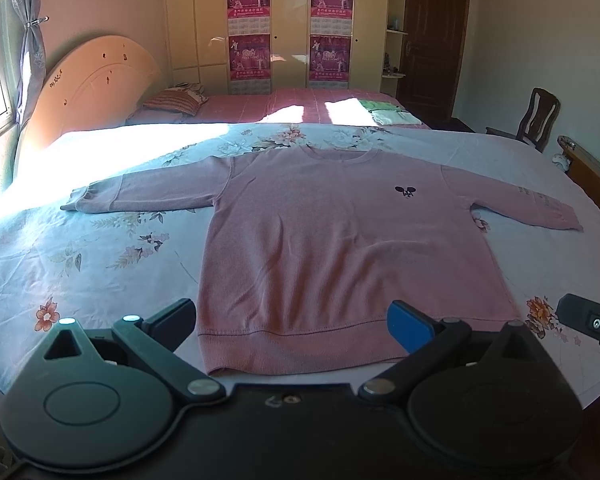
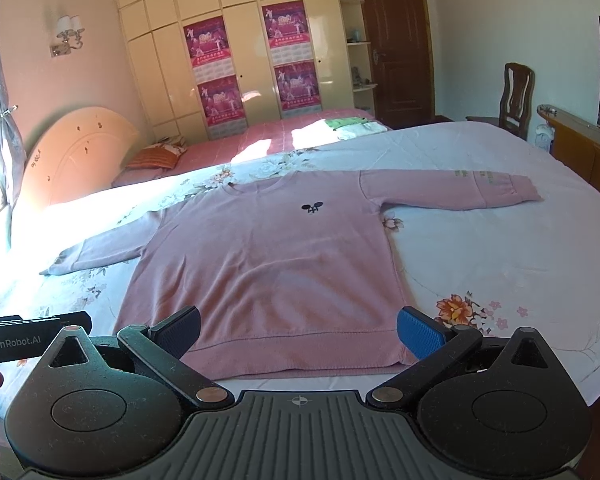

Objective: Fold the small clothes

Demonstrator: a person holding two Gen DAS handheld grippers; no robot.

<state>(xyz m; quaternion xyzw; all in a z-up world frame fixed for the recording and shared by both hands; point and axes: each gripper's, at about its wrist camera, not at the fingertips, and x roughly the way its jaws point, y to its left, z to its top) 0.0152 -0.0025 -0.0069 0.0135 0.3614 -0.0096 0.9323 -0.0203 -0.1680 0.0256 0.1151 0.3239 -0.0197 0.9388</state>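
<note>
A small pink long-sleeved sweatshirt (image 1: 332,240) (image 2: 268,256) lies flat and face up on the floral bed sheet (image 1: 100,264) (image 2: 480,248), both sleeves spread sideways, hem towards me. A small dark emblem (image 1: 405,191) marks its chest. My left gripper (image 1: 292,322) hovers open over the hem's left half, nothing between its fingers. My right gripper (image 2: 298,330) is open as well, above the hem's right half, and holds nothing. Part of the right gripper (image 1: 592,322) shows at the right edge of the left wrist view.
A second bed with a pink cover (image 1: 284,108) stands behind, with folded green and white clothes (image 1: 388,114) (image 2: 356,128) and a striped pillow (image 1: 172,102). A wooden chair (image 2: 516,96) and a wooden cabinet (image 2: 580,140) stand right. Wardrobes (image 2: 236,56) line the far wall.
</note>
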